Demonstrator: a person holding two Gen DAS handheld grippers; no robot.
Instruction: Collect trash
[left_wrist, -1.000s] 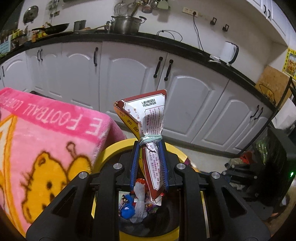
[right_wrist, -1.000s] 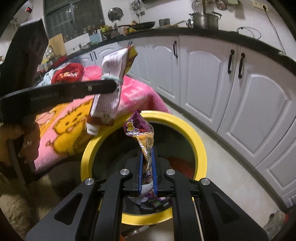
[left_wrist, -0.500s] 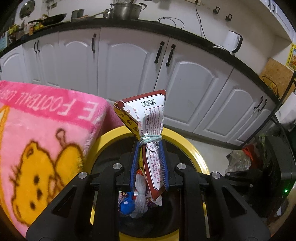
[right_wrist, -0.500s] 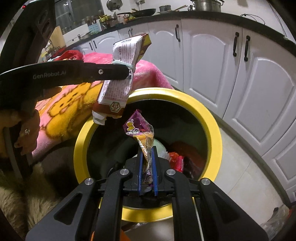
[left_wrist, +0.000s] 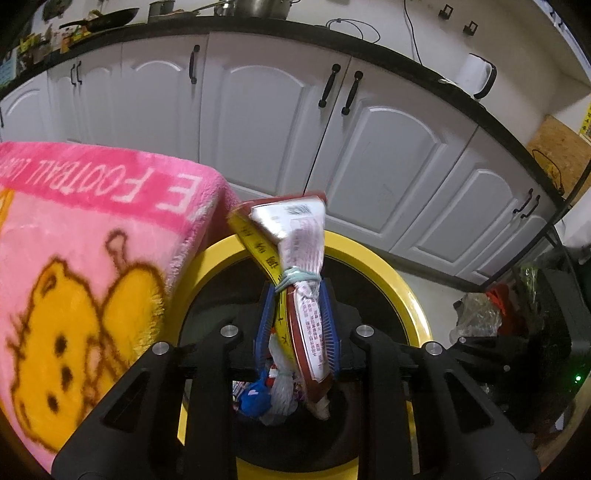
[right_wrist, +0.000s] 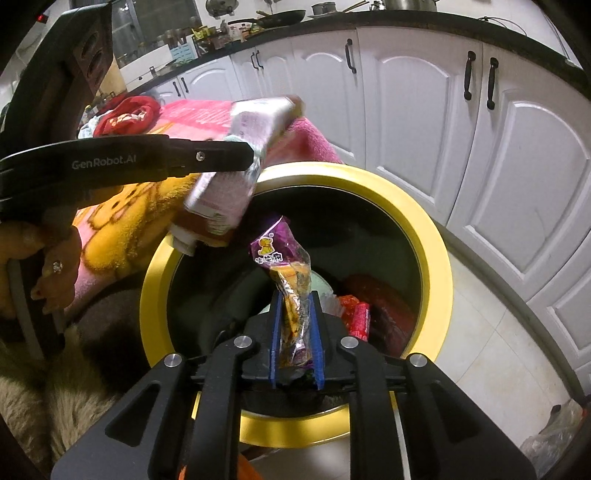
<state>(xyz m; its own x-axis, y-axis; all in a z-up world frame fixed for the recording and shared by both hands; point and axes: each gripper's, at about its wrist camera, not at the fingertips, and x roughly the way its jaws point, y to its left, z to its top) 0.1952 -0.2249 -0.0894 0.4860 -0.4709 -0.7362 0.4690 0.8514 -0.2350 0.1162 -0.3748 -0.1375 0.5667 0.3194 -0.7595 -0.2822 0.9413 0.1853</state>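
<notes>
My left gripper (left_wrist: 297, 295) is shut on a red and white snack packet (left_wrist: 295, 251) tied with a pale band, held over the yellow-rimmed bin (left_wrist: 410, 299). The packet looks blurred and tilted. In the right wrist view the left gripper (right_wrist: 251, 158) holds that packet (right_wrist: 229, 184) above the bin's left rim (right_wrist: 436, 258). My right gripper (right_wrist: 295, 314) is shut on a purple and yellow candy wrapper (right_wrist: 284, 266) over the bin opening. Trash lies inside the bin (right_wrist: 354, 314).
A pink blanket with a yellow bear (left_wrist: 74, 277) covers the surface left of the bin. White cabinets (left_wrist: 388, 147) stand behind. Black equipment and bags (left_wrist: 517, 332) sit on the floor to the right. Tiled floor (right_wrist: 498, 350) lies right of the bin.
Both grippers have moved lower and closer over the bin. The left packet has tilted and blurred, and the left jaws look slightly wider.
</notes>
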